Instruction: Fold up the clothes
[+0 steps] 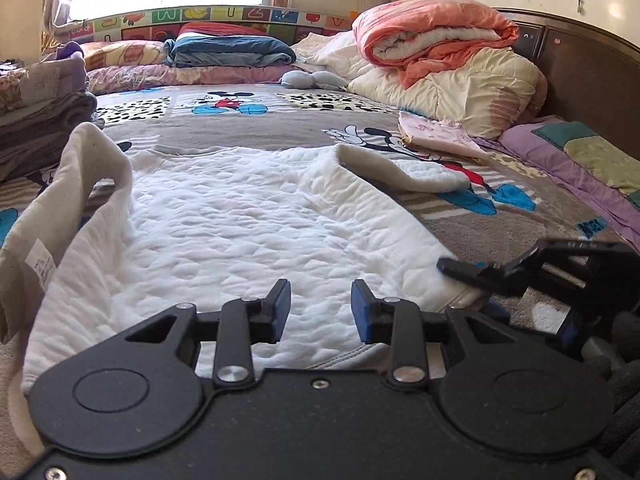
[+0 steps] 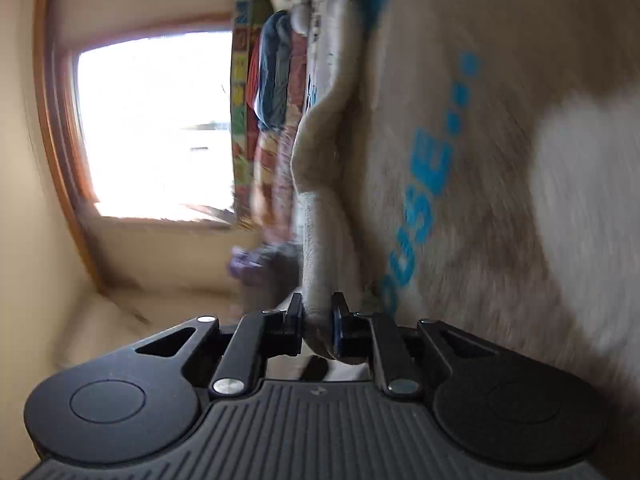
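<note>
A white quilted garment [image 1: 240, 216] lies spread on the bed, inside facing up, with one sleeve [image 1: 404, 170] folded over at the right and the left side [image 1: 80, 168] turned up, showing a label. My left gripper [image 1: 320, 304] hovers open just above the garment's near hem, nothing between its fingers. My right gripper [image 1: 472, 270] reaches in from the right at the garment's near right corner. In the right wrist view, which is rolled sideways and blurred, the right gripper [image 2: 317, 320] is shut on a thick edge of the white garment [image 2: 320, 208].
The bed cover [image 1: 460, 216] is grey with cartoon mouse prints. A folded pink garment [image 1: 436, 136] lies at the right, rolled orange and cream quilts [image 1: 440, 44] behind it. Folded grey clothes [image 1: 36, 128] are stacked at the left, pillows and blue bedding [image 1: 228, 52] at the back. A dark headboard [image 1: 588, 64] lines the right.
</note>
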{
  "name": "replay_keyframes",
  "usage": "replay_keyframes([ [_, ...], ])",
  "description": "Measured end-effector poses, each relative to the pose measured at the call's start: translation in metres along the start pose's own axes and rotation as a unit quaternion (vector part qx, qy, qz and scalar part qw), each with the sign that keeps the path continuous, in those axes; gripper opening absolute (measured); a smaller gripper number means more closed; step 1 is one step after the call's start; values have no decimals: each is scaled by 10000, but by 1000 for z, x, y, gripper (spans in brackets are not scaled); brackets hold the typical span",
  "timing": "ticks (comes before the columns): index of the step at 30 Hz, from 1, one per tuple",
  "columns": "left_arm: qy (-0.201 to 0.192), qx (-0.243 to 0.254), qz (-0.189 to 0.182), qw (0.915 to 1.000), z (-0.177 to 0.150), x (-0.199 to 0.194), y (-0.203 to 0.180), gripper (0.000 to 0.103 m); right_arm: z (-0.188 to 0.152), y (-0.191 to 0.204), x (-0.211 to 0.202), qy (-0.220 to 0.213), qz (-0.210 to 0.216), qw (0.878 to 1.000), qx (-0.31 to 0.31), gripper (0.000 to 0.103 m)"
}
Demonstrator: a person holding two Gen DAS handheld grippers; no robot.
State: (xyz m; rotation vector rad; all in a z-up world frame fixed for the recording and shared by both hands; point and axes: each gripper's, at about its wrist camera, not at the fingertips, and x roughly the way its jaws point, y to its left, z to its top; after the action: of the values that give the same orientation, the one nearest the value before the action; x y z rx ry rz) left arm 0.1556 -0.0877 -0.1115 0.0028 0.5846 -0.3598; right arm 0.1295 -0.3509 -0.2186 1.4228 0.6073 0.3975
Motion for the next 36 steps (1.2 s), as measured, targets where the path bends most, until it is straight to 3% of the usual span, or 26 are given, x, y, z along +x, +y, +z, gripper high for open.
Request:
replay_keyframes([
  [2, 170, 29, -16, 9998, -6, 11, -2, 32, -2, -20, -2, 2, 324, 9961, 825, 15],
  [4, 280, 147, 22, 9995, -13, 19, -5, 34, -2, -24, -2, 57, 354, 9945, 980, 13],
  [6, 273, 318, 70, 9991, -16, 20, -8, 34, -2, -17, -6, 131, 144, 9979, 619, 13],
  [8, 279, 344, -1, 9990, -14, 13, -6, 36, -4, -1, -17, 148, -287, 9995, -32, 20],
  [10, 285, 369, -73, 9989, -12, 6, -3, 42, -7, 17, -35, -18, -729, 9945, -758, 24],
  [12, 227, -63, -47, 9997, -10, -2, 16, 43, -6, 35, -49, -283, -1075, 9825, -1498, 25],
  [15, 126, -803, 13, 9967, -9, -15, 48, 43, -1, 66, -56, -782, -1393, 9511, -2643, 28],
  [18, 25, -1538, 72, 9881, -7, -27, 79, 43, 1, 91, -45, -911, -1202, 9256, -3471, 35],
  [21, -77, -2265, 131, 9739, -6, -40, 111, 43, -9, 107, -19, -657, -973, 9091, -3998, 35],
  [26, -245, -3446, 228, 9381, -3, -61, 165, 48, -45, 114, 33, 165, -829, 8928, -4425, 36],
  [30, -364, -4302, 221, 9017, -11, -71, 205, 49, -67, 107, 65, 675, -856, 8932, -4362, 44],
  [33, -568, -5155, -464, 8538, -28, -73, 228, 54, -78, 102, 82, 879, -996, 8871, -4421, 45],
  [36, -763, -5993, -1093, 7893, -45, -71, 238, 64, -84, 97, 92, 965, -1077, 8868, -4389, 46],
])
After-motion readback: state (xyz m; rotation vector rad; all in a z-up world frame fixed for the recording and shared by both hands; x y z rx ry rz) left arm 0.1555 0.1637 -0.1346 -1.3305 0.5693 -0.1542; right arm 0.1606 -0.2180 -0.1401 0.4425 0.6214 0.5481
